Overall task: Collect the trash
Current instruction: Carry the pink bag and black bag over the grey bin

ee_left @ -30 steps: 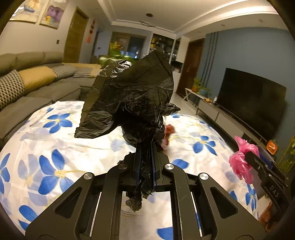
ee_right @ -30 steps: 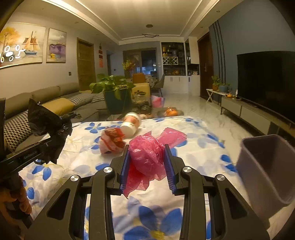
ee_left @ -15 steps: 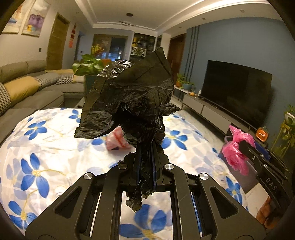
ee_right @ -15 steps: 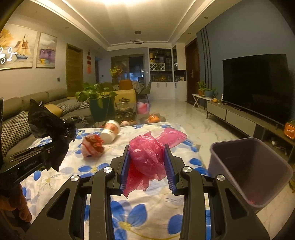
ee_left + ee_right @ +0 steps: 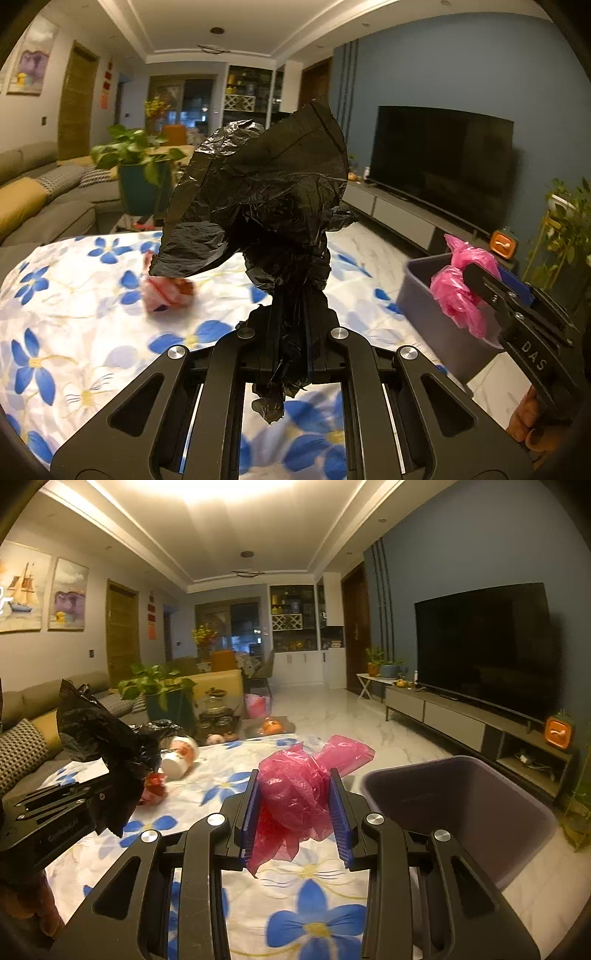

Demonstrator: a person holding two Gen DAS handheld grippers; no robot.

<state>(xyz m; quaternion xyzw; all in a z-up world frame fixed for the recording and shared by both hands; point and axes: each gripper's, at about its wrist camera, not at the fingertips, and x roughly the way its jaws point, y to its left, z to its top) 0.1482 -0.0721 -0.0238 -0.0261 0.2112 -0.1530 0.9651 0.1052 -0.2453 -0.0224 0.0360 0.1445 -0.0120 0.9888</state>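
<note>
Both bags have travelled toward the grey bin (image 5: 458, 812), which now fills more of the right wrist view than a second ago. Left gripper (image 5: 291, 328) is clamped nearly shut on the black bag (image 5: 258, 206); right gripper (image 5: 295, 808) pinches the pink bag (image 5: 299, 790) above the flowered cloth (image 5: 229, 786). I judge this the carrying step; next, hold each bag over the bin and open the fingers. One red wrapper (image 5: 166, 291) and a cup (image 5: 179, 757) remain.

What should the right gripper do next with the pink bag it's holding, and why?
Probably carry the pink bag a little further right until it hangs over the grey bin, then open. The right gripper is clamped on the bag above the flowered tablecloth, and the bin's open mouth sits just beside it.
</note>
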